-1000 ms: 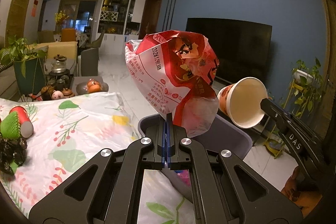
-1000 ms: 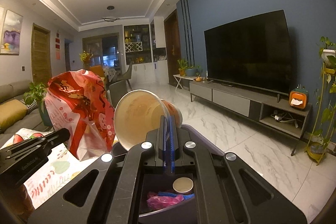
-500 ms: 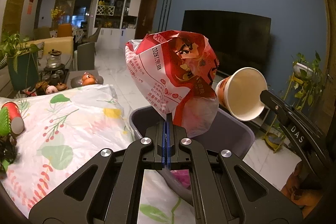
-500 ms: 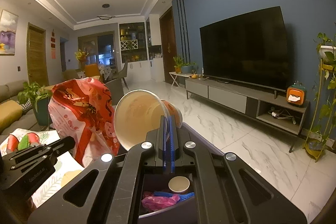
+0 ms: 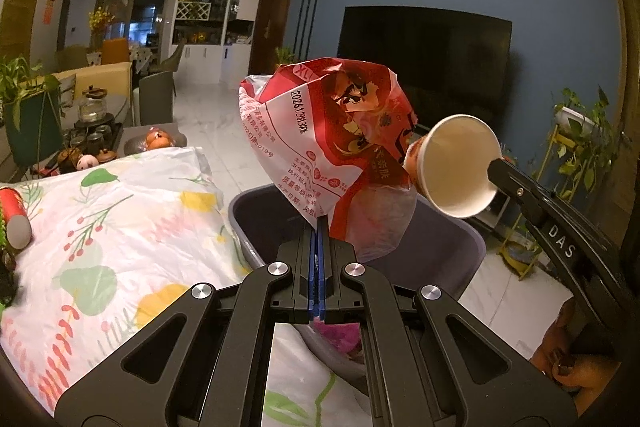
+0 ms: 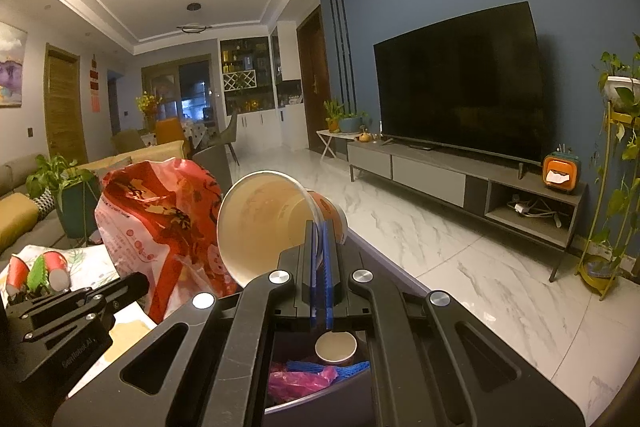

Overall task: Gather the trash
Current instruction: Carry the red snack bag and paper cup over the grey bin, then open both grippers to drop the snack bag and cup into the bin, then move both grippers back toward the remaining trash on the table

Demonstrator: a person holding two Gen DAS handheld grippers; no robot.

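Over the grey plastic bin [image 5: 452, 247], the left hand-held gripper [image 5: 319, 227] pinches a crumpled red plastic bag [image 5: 332, 135] and the right hand-held gripper [image 6: 319, 231] pinches an orange paper cup [image 6: 272, 219]; the drop-off step seems at hand, needing both to spread.

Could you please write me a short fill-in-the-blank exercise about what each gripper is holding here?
1. The left gripper is shut on a red and white plastic ____.
2. The right gripper pinches the rim of a paper ____.
3. Both items hang above a grey ____ that already holds trash.
4. The tablecloth beside it has a ____ print.

Missing words: bag; cup; bin; floral
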